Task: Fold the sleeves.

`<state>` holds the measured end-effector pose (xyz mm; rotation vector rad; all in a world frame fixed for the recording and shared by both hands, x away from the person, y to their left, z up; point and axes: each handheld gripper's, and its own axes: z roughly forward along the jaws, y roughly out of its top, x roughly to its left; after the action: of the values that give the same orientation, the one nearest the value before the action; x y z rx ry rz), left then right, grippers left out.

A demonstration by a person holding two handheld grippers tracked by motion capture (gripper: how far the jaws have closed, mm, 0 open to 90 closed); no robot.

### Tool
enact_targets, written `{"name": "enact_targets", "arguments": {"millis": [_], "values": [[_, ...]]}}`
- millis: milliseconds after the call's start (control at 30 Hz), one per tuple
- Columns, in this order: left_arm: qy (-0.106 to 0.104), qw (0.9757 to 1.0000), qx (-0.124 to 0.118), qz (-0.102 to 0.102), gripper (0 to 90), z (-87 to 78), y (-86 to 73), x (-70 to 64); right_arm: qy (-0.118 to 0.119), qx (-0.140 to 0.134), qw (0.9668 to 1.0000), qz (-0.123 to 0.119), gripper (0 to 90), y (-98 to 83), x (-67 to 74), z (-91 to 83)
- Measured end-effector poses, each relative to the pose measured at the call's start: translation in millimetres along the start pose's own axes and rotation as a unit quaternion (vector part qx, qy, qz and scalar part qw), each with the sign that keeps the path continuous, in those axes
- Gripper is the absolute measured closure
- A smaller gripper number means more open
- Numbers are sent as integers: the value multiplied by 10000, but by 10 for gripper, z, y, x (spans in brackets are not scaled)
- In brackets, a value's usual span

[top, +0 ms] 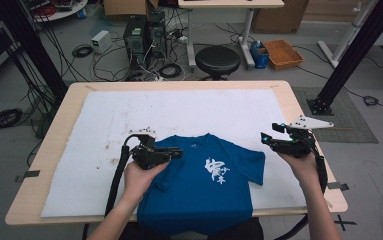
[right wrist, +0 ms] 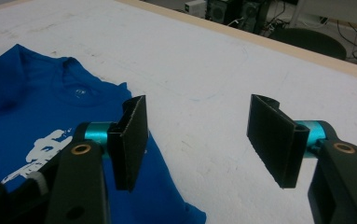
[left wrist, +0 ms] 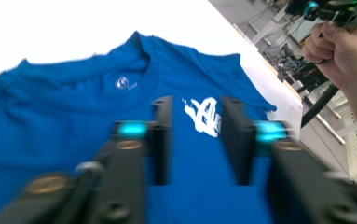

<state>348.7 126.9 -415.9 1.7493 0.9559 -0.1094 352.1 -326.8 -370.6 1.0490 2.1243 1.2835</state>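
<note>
White mat [top: 129,115] | blue T-shirt [top: 199,190] under left tongs [top: 176,154], parted, empty | right tongs [top: 269,136] wide, beside sleeve

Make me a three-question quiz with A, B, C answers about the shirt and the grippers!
1. Where is the T-shirt?
A on the stool
B on the white mat
C on the floor

2. What colour is it?
A blue
B red
C green

3. How is the right gripper?
A shut on the shirt
B holding a cup
C open, holding nothing

Answers: 1 B, it lies flat on the white mat at the near edge. 2 A, blue cloth with white print. 3 C, bare mat shows between its jaws.
</note>
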Motion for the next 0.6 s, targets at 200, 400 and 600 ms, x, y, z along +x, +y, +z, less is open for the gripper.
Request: {"name": "enact_targets", "arguments": {"millis": [200, 400, 600], "values": [[286, 9943, -504, 893, 496, -317, 9, -37, -88, 231, 9984, 505, 428, -108, -103, 54], [918, 9830, -706, 1425, 480, -686, -24, 75, -36, 838, 9936, 754, 610, -279, -195, 149], [785, 9815, -844, 1530, 481, -876, -72, 269, 242, 1226, 9887, 833, 688, -469, -291, 268]]}}
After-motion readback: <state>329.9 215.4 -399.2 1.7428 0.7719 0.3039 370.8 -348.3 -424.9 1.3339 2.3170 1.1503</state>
